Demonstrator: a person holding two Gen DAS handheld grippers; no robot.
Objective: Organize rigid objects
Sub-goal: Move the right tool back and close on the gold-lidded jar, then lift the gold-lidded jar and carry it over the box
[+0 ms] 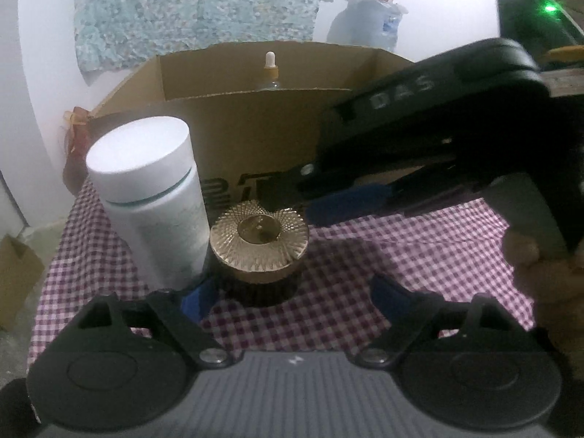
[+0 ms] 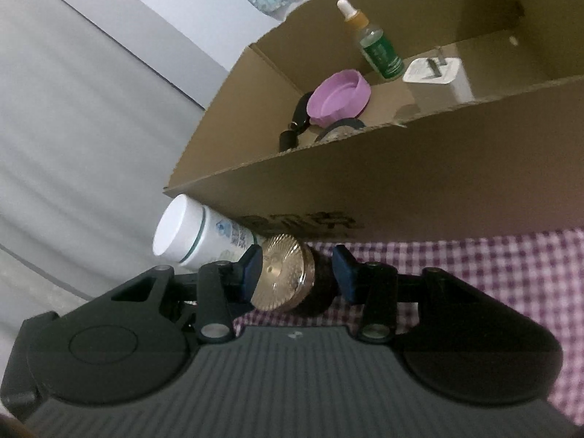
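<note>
Both tongs are in front of the box. My right tongs (image 2: 297, 273) sit partly open around the gold-lidded jar (image 2: 283, 277), one blue pad on each side of it; the left pad (image 2: 252, 268) looks to be against the lid edge, the right pad (image 2: 343, 273) stands just off the dark body, so I cannot tell if the grip is firm. My left tongs (image 1: 288, 301) are wide open with nothing between the pads, pointing down at the same jar from the near side. The jar stands upright on the checked cloth (image 1: 383, 255), its ribbed gold lid on top. A white bottle (image 1: 153, 197) stands just beside the jar, to its left in the left wrist view, touching or nearly so. Behind both is the cardboard box (image 2: 419, 168), open at the top. Inside it: a dropper bottle (image 2: 376, 43) upright, a purple lid (image 2: 337, 98), a white charger plug (image 2: 436, 73), and some dark items I cannot make out. A patterned fabric (image 1: 197, 7) hangs on the wall behind the box.
</note>
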